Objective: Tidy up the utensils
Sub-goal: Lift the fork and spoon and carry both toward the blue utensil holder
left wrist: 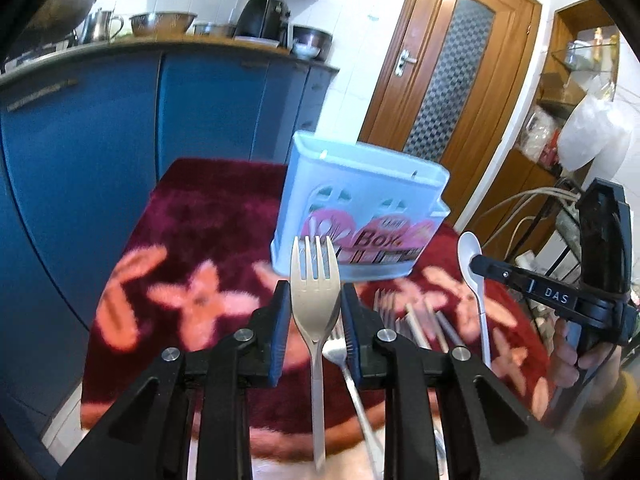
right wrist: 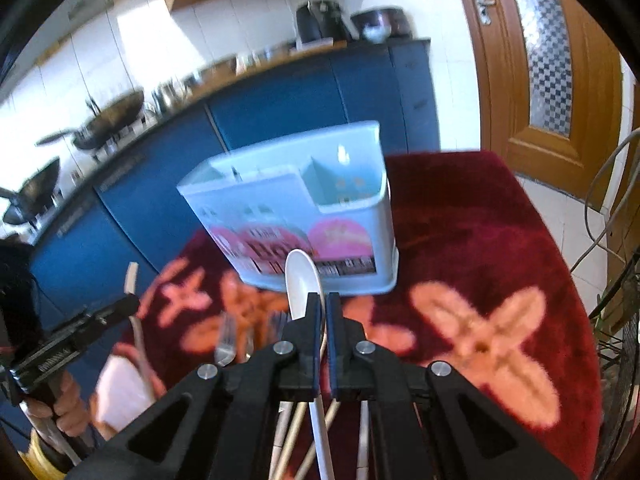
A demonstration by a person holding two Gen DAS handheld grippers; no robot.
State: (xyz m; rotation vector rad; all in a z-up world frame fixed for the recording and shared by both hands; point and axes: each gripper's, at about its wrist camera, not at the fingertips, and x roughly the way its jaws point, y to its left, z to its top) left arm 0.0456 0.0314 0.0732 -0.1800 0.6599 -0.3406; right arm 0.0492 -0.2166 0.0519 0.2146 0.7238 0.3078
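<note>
A pale blue utensil box [left wrist: 360,208] with pink labels stands on the dark red flowered cloth [left wrist: 192,216]; it also shows in the right wrist view [right wrist: 304,216] with its compartments open at the top. My left gripper [left wrist: 316,312] is shut on a beige plastic fork [left wrist: 315,280], tines up, in front of the box. My right gripper [right wrist: 322,304] is shut on a white plastic spoon [right wrist: 302,284], bowl up, just short of the box. The right gripper [left wrist: 480,264] with the white spoon [left wrist: 470,252] also shows at the right of the left wrist view.
Several metal forks and sticks [left wrist: 412,320] lie on the cloth below the grippers, seen also in the right wrist view [right wrist: 240,340]. Blue cabinets [left wrist: 100,140] with pans and bowls stand behind. A wooden door [left wrist: 452,72] is at the right. Cables and a shelf [left wrist: 560,112] are at the far right.
</note>
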